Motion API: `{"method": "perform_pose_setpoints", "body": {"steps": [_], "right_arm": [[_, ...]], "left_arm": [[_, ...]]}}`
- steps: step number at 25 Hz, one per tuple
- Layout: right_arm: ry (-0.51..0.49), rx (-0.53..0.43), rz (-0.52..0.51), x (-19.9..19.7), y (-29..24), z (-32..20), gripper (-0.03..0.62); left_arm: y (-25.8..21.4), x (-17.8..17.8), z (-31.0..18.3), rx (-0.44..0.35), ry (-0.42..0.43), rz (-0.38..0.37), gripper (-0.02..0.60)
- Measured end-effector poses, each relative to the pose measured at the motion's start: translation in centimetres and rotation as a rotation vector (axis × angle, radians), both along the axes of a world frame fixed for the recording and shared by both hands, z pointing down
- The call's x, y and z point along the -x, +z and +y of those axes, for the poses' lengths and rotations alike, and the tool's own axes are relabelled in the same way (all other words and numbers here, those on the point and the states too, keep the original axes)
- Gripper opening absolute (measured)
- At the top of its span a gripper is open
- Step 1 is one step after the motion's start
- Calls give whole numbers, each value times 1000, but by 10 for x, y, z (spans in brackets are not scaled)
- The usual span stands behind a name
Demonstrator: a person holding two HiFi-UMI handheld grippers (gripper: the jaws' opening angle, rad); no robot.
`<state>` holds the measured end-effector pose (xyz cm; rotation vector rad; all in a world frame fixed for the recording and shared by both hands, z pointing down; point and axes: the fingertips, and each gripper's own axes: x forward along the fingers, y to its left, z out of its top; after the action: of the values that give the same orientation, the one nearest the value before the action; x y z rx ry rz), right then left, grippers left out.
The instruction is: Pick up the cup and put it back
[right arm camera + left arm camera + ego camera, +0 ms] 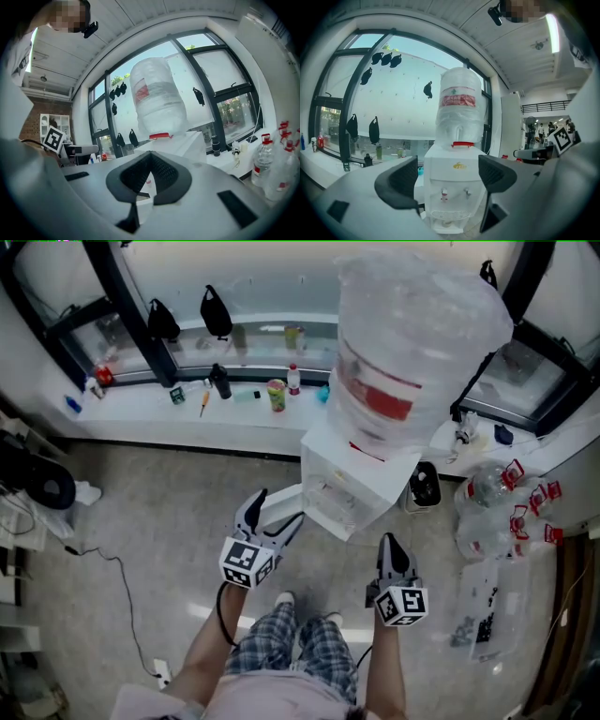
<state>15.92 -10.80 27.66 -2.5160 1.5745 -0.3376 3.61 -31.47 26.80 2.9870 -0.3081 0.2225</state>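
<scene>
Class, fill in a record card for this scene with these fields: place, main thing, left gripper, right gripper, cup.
Place: indoors, beside a long window ledge
Main thing: white water dispenser with a large bottle upside down on top
Left gripper: jaws apart, nothing between them, pointing at the dispenser's front
Right gripper: jaws together, nothing held
Cup: cannot be made out clearly in any view

1. The right gripper [150, 161] has its two black jaws pressed together, with nothing between them.
2. Behind it stands a white water machine [190, 143] with a big clear bottle [157, 101] on top.
3. At the right stand small bottles [262, 159] with red caps.
</scene>
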Motion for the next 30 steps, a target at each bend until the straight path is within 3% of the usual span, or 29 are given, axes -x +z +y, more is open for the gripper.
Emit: {"method": "perform_pose_setpoints", "body": {"steps": [10, 22, 30], "right_arm": [[-26, 17, 34, -10, 152, -8, 17], [-102, 59, 53, -16, 357, -35, 17], [-164, 103, 87, -40, 493, -45, 17]], "left_arm": [[154, -24, -2, -19, 41, 30, 390], [372, -48, -7, -55, 93, -23, 390], [508, -77, -8, -54, 126, -9, 390]]}}
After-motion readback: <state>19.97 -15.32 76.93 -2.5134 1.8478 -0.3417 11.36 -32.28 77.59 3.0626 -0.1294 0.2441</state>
